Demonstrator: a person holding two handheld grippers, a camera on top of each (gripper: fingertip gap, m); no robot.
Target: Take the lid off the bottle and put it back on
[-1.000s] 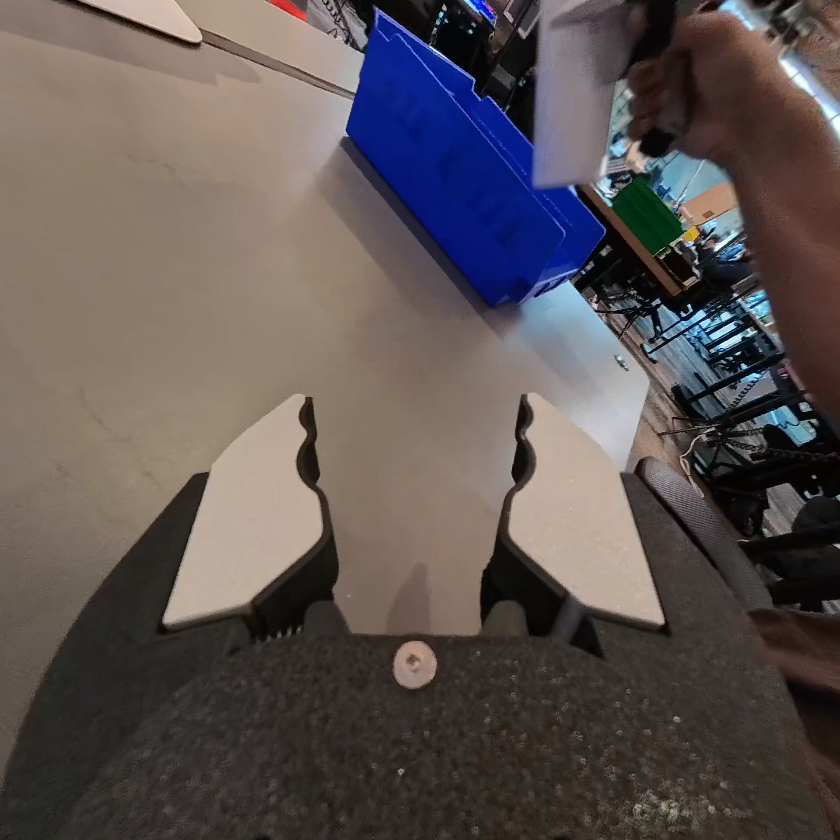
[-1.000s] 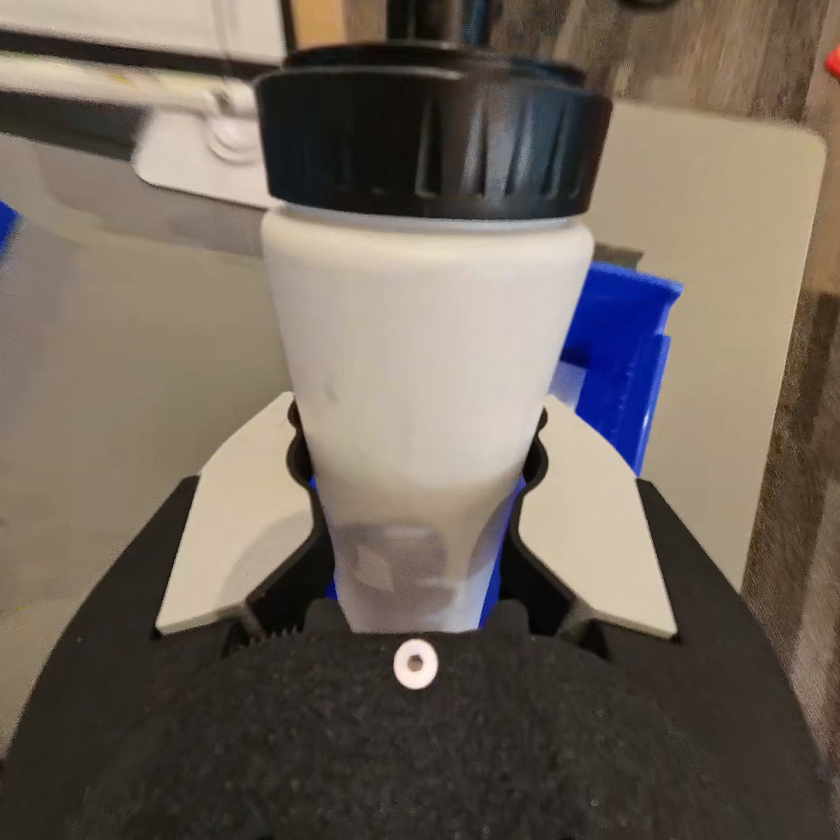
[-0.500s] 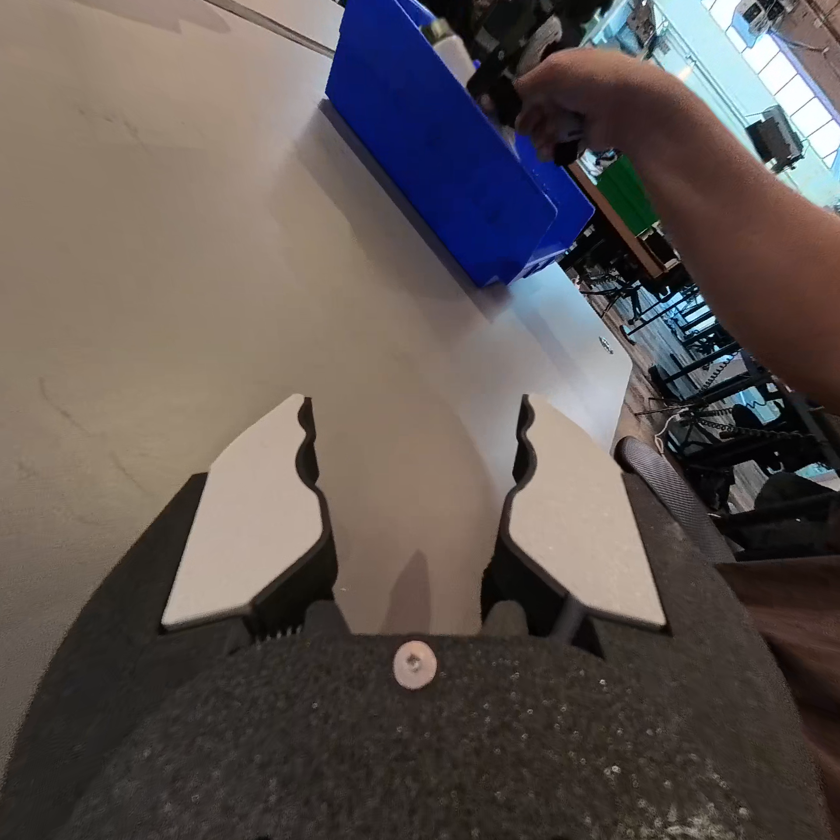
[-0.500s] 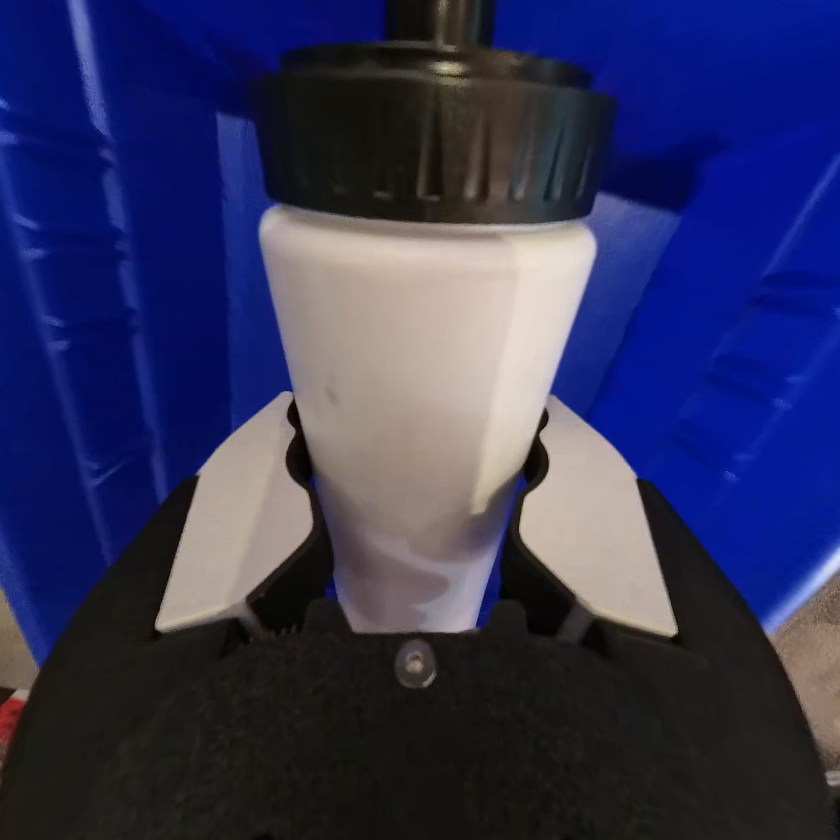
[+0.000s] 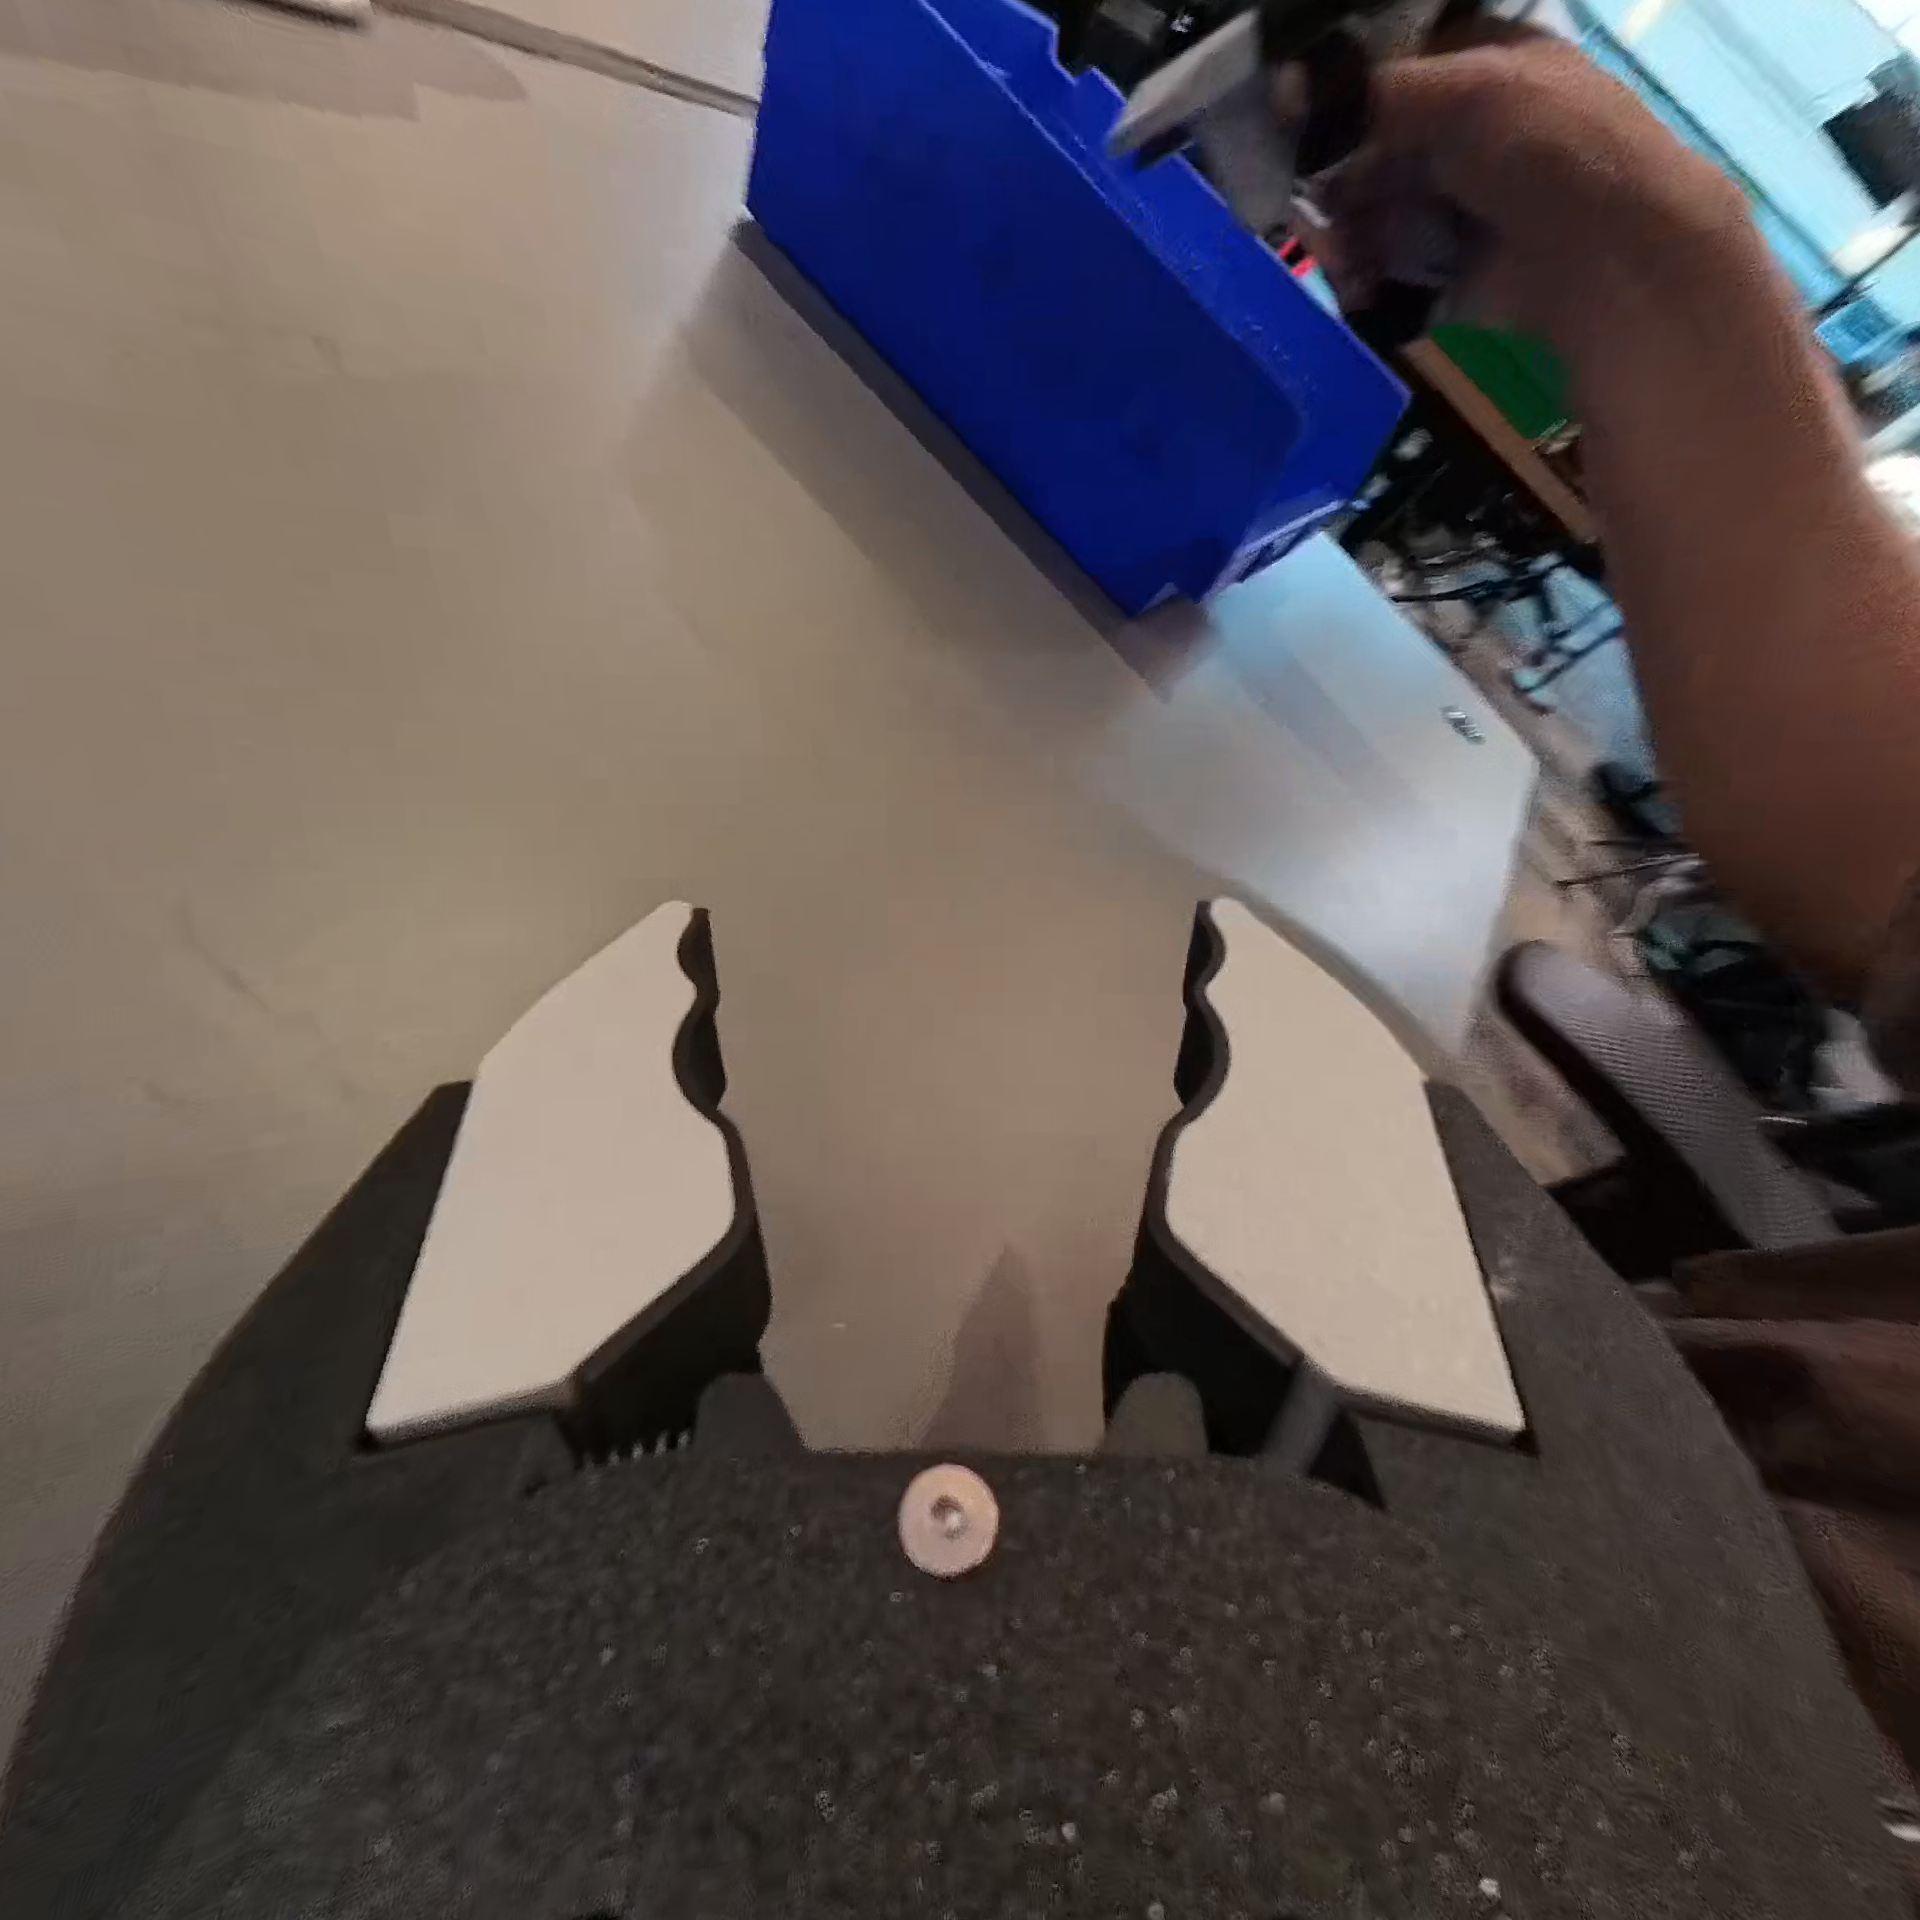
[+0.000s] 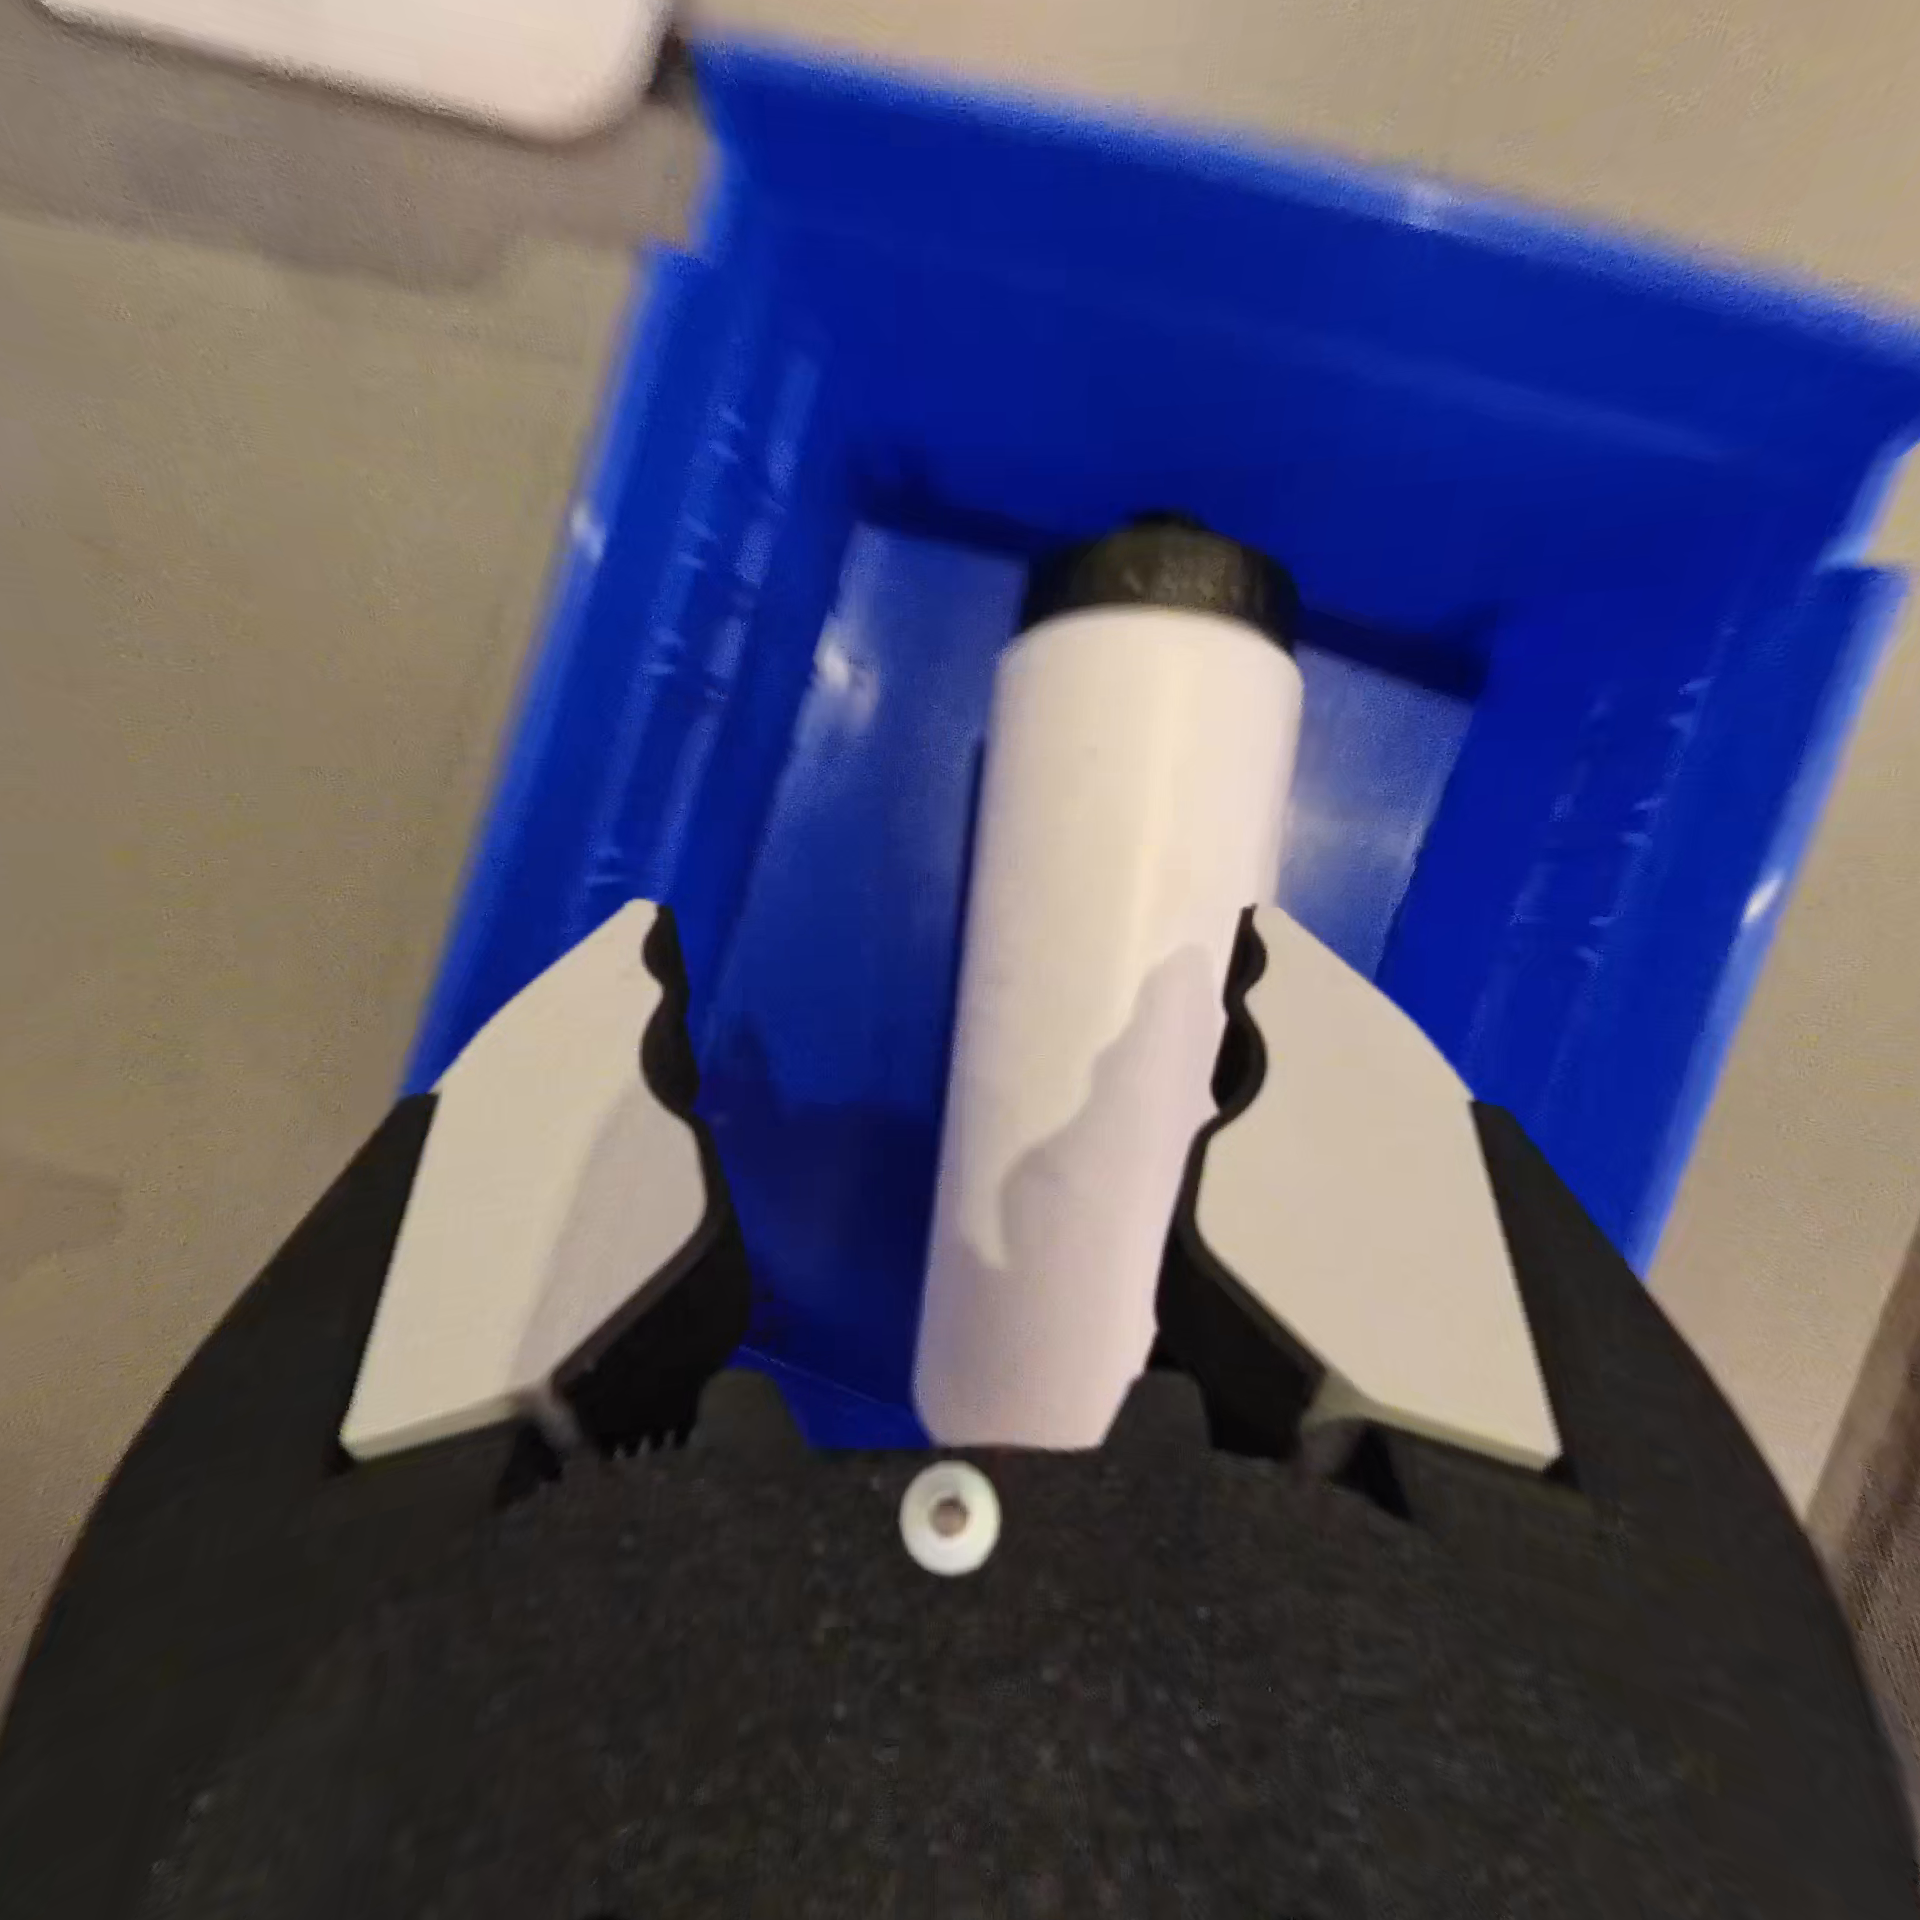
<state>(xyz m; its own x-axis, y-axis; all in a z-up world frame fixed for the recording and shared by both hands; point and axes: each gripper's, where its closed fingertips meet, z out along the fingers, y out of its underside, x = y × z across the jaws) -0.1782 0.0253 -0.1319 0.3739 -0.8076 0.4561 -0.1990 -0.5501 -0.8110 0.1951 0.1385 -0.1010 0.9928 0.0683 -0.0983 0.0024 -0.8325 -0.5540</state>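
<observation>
In the right wrist view a white bottle with a black lid screwed on lies inside a blue bin, lid end pointing away. My right gripper is open above it. The bottle sits toward the right finger, and blue bin floor shows between the bottle and the left finger. My left gripper is open and empty, low over the grey table. The bin also shows in the left wrist view at the far right, with a person's hand over it.
The table's right edge runs near the bin, with a dark chair and floor beyond. A white flat panel lies on the table past the bin's far left corner.
The right gripper carried the bottle down into the blue bin, then its jaws opened and it drew back, leaving the bottle lying in the bin. The left gripper stayed open and barely moved.
</observation>
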